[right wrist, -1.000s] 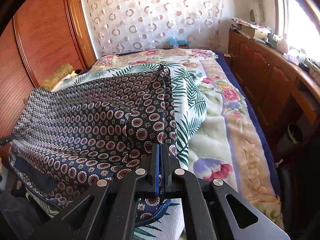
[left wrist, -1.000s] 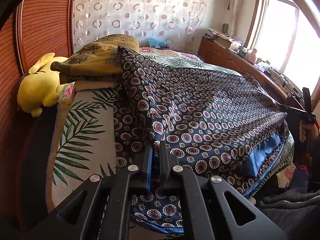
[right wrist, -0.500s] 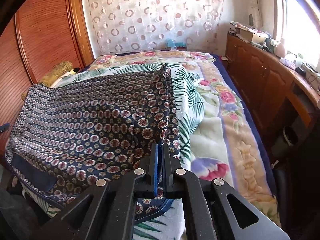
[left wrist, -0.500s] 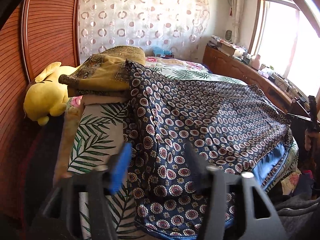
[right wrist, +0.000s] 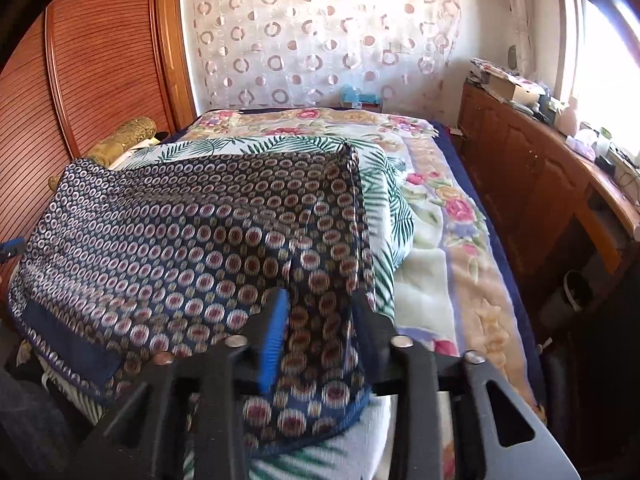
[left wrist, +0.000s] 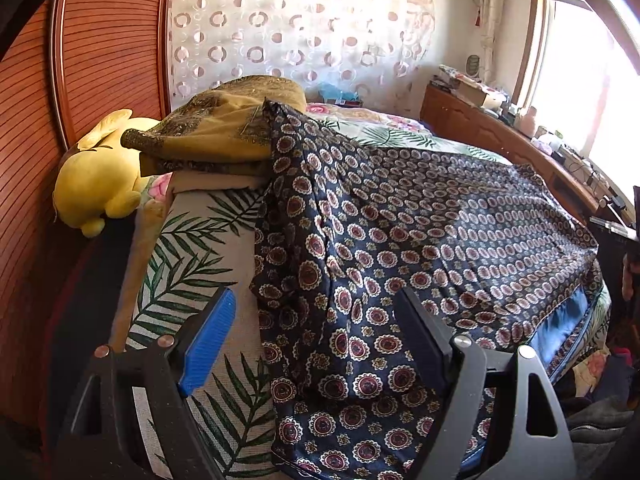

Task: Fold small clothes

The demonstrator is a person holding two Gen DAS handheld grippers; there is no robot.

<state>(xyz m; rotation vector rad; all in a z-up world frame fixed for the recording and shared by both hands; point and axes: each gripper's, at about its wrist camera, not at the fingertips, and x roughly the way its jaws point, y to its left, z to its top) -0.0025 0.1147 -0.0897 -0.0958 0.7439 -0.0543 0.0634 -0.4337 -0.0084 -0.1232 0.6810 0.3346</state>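
Bedroom setting: a bed w/ a palm-leaf blanket (left wrist: 192,264) serves as the work surface, w/ wood panelling at the head and a circle-print curtain (right wrist: 320,44) behind.

Left gripper (left wrist: 316,334): jaws are seen wide apart and opening, w/ nothing pinched. The near corner of the patterned garment (left wrist: 420,240) lies under and between them but is not pressed by either pad. Right gripper (right wrist: 320,328): jaws are parted less far and also opening; cloth lies in the gap, blurred, and appears loose, not clamped.

Judged from this, a release is under way: both near corners are being let go so the garment can settle flat on the blanket, prob. after being spread for a fold. The two grippers are held at opposite near corners, which keeps the near hem straight.

Outward: the garment, dark navy w/ red-and-white medallions, is laid across the near part of the bed, a plain blue band (left wrist: 560,328) showing at its near edge. Its far corner is draped against an ochre folded cloth (left wrist: 224,136) stacked at the bed's head end. A yellow plush toy (left wrist: 96,184) is wedged beside that stack, against the panelling. A floral quilt (right wrist: 452,216) covers the side toward the wood cabinets (right wrist: 532,184) under the window.

Writing/brands: none can be read on cloth, grippers or the cabinet-top clutter.
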